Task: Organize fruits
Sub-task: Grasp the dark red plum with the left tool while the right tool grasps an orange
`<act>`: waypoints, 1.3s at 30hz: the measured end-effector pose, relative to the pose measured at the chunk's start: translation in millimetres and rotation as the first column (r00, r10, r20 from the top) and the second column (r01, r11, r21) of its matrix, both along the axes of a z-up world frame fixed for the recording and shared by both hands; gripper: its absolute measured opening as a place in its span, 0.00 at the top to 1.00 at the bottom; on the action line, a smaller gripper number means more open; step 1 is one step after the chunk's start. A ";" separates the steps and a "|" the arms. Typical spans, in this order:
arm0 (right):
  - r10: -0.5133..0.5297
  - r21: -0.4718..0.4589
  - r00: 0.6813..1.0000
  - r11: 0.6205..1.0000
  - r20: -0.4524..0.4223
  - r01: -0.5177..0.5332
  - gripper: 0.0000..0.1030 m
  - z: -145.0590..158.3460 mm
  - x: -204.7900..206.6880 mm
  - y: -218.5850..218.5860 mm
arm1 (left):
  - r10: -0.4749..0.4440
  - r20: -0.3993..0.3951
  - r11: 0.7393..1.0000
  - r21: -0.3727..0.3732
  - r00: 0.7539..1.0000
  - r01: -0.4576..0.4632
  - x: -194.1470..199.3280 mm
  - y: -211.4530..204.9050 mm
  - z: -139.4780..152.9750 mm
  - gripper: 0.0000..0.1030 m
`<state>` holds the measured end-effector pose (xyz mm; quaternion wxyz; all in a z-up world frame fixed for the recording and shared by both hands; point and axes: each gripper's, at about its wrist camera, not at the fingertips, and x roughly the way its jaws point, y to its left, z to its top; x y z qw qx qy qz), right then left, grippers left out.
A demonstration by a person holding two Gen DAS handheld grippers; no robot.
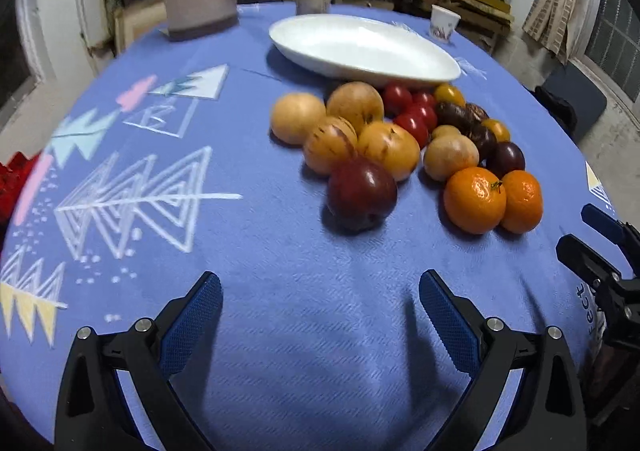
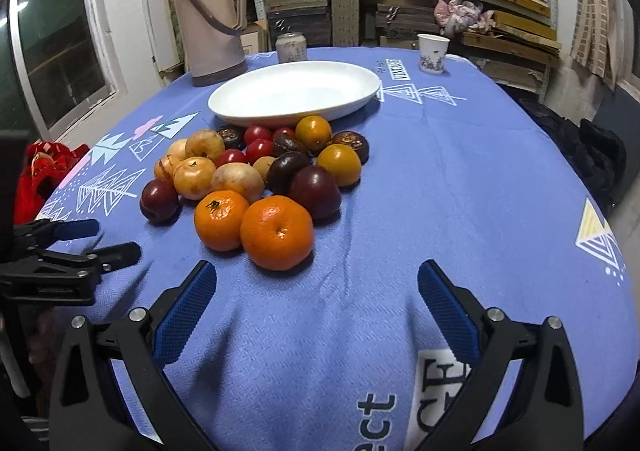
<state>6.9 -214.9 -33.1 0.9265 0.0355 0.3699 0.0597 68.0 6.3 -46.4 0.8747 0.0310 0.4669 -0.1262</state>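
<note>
my left tongs point(image 1: 320, 315) are hovering spread wide with nothing between the pads, low over the blue cloth on the counter point(image 1: 280, 311), and the fruit pile point(image 1: 392, 143) is sitting just ahead of them, touching the near rim of the white oval dish point(image 1: 360, 47), with a dark plum point(image 1: 362, 197) nearest and two mandarins point(image 1: 492, 201) further right. my right tongs point(image 2: 316, 303) are likewise gaping wide and gripping nothing, pointing at the mandarins, while a thermos point(image 2: 210, 15) is standing behind the dish.

fruit pile point(image 1: 404, 147) beside white dish point(image 1: 362, 47)
</note>
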 end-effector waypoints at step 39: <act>0.215 0.080 0.968 0.975 -0.129 -0.206 0.56 -20.3 50.9 8.7 | -0.109 -0.006 0.988 -0.107 0.994 0.107 41.3 -17.1 0.6 0.61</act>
